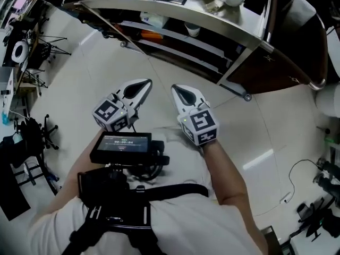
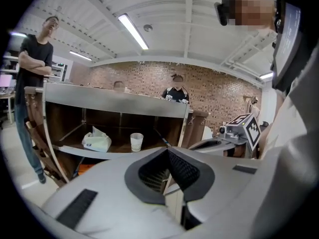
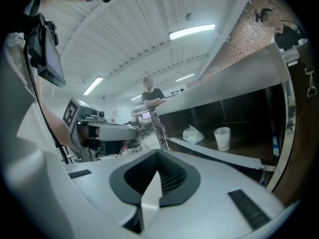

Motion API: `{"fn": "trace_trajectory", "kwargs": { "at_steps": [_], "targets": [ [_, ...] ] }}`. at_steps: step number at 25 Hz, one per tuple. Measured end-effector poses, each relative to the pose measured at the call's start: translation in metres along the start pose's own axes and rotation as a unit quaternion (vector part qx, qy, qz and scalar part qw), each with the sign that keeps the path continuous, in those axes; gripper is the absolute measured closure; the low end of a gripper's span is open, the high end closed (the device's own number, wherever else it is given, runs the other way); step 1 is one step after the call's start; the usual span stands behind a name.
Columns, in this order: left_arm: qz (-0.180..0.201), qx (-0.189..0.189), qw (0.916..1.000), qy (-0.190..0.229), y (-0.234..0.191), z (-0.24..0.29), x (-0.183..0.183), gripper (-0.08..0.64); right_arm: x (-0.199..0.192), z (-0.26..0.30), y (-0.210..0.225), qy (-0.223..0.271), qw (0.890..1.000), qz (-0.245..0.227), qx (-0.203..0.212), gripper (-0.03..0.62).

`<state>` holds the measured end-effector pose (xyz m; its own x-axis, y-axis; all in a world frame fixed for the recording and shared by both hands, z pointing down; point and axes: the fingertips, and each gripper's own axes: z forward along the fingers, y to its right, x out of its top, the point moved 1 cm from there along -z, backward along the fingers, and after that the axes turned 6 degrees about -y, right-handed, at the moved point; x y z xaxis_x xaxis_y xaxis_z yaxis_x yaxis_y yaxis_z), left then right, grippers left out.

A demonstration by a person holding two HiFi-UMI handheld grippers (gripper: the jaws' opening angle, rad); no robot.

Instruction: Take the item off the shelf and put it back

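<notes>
Cup on shelf; left gripper, right gripper closed, empty.

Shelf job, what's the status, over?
Left gripper and right gripper shut, empty. Cup and white bag on the shelf, untouched. Nothing in the way.

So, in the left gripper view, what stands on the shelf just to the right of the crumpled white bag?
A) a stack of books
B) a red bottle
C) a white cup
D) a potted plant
C: a white cup stands upright on the shelf, to the right of the white bag and apart from it.
</notes>
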<state>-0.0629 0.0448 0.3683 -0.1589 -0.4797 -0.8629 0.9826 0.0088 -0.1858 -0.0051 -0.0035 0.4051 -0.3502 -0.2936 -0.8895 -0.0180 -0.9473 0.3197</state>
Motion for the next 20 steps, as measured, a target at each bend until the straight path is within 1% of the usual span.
{"fn": "trace_trajectory", "kwargs": {
  "at_steps": [2, 4, 8, 11, 13, 16, 20],
  "targets": [
    [0.004, -0.005, 1.0000, 0.006, -0.005, 0.017, 0.008, 0.560, -0.002, 0.006, 0.019, -0.013, 1.000, 0.002, -0.005, 0.584],
    [0.001, -0.003, 0.9998, 0.019, -0.013, 0.022, 0.016, 0.560, 0.004, 0.014, 0.024, -0.020, 1.000, -0.010, 0.003, 0.584],
    [-0.013, 0.030, 0.9987, 0.038, -0.039, 0.021, 0.026, 0.560, 0.028, 0.034, 0.028, -0.031, 0.998, -0.049, 0.028, 0.584],
    [-0.017, 0.039, 0.9983, 0.039, -0.048, 0.019, 0.023, 0.560, 0.035, 0.049, 0.032, -0.049, 0.996, -0.063, 0.035, 0.584],
    [-0.020, 0.039, 0.9984, 0.035, -0.053, 0.017, 0.019, 0.560, 0.031, 0.059, 0.031, -0.064, 0.996, -0.059, 0.036, 0.584],
    [-0.034, 0.035, 0.9979, 0.042, -0.066, 0.013, 0.014, 0.560, 0.026, 0.071, 0.026, -0.089, 0.994, -0.060, 0.031, 0.584],
    [-0.052, 0.013, 0.9972, 0.053, -0.079, 0.007, 0.013, 0.560, 0.033, 0.080, 0.020, -0.107, 0.992, -0.072, 0.006, 0.584]
  ]
}}
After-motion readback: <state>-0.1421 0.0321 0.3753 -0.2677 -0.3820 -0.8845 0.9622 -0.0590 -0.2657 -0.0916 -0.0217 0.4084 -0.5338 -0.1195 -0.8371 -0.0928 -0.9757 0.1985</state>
